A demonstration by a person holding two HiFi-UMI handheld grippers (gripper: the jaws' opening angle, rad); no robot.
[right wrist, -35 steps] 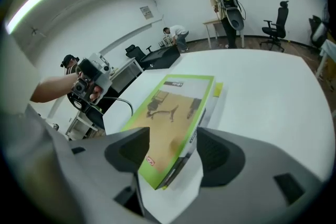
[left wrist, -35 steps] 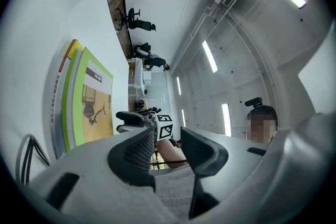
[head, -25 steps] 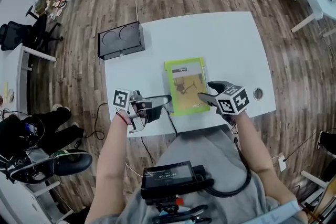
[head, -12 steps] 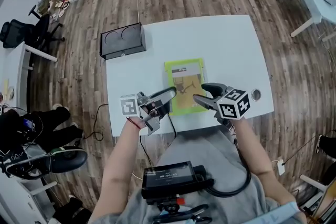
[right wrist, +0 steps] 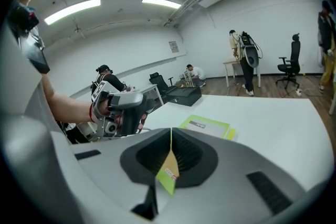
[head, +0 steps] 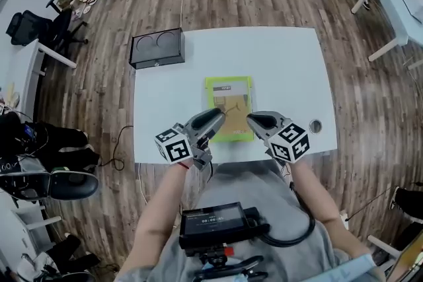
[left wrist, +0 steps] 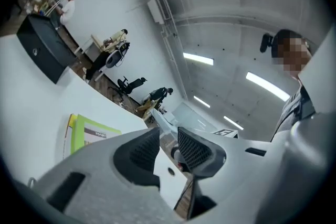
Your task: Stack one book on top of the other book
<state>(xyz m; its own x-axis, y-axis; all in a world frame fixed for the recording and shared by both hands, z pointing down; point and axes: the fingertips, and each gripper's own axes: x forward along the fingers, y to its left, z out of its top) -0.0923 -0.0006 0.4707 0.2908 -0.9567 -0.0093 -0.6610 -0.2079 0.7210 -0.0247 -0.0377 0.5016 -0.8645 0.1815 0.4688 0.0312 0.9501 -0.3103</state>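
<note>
A green book [head: 228, 105] lies flat on a yellow book [right wrist: 229, 135], whose edge shows under it, mid-table on the white table [head: 284, 63]. My left gripper [head: 213, 121] hovers at the stack's near left corner, rolled on its side. Its jaws are closing with a gap and nothing between them [left wrist: 168, 136]. My right gripper [head: 254, 121] hangs above the near right corner, shut [right wrist: 171, 136]; a sliver of green cover shows through the slit under its pads. The green book [left wrist: 94, 131] lies left of the left jaws, and in the right gripper view the green book [right wrist: 205, 125] lies beyond the jaws.
A black box [head: 157, 47] with two round recesses sits at the table's far left corner. A round cable hole [head: 314, 125] is near the front right edge. A recording device [head: 215, 221] hangs at my chest. Other desks, chairs and people stand around the room.
The right jaws went from wide open to shut and that gripper rose. The left gripper rolled over and drew back toward the front edge. The books have not moved.
</note>
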